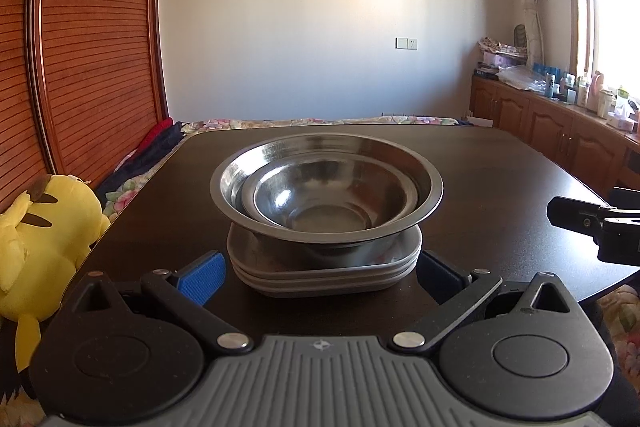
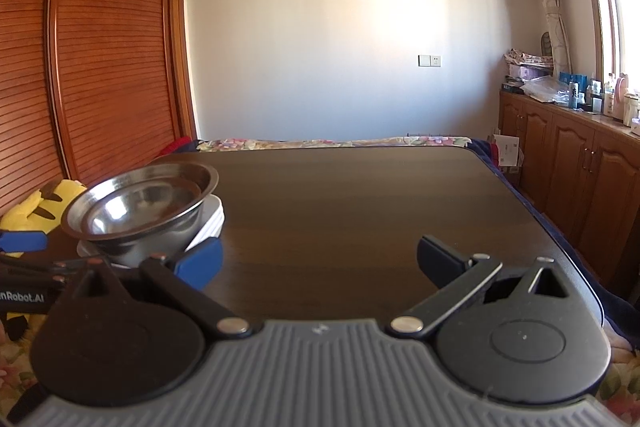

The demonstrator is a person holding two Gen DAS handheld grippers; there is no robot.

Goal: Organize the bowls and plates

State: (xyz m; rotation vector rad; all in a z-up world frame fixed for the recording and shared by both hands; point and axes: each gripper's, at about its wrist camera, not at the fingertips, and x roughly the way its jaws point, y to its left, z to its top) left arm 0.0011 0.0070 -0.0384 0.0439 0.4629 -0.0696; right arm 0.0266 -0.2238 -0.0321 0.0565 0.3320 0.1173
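Steel bowls nested on plates.

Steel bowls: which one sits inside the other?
The smaller steel bowl is nested inside the larger wide-rimmed steel bowl, which rests directly on the stacked white plates.

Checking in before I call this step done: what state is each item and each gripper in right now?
Large steel bowl: upright on the plate stack.
Small steel bowl: nested inside the large bowl, nothing in it.
Plate stack: three plates stacked on the table.
Left gripper: open, fingers either side of the stack, gripping nothing.
Right gripper: open, holding nothing, over bare table to the right of the stack.
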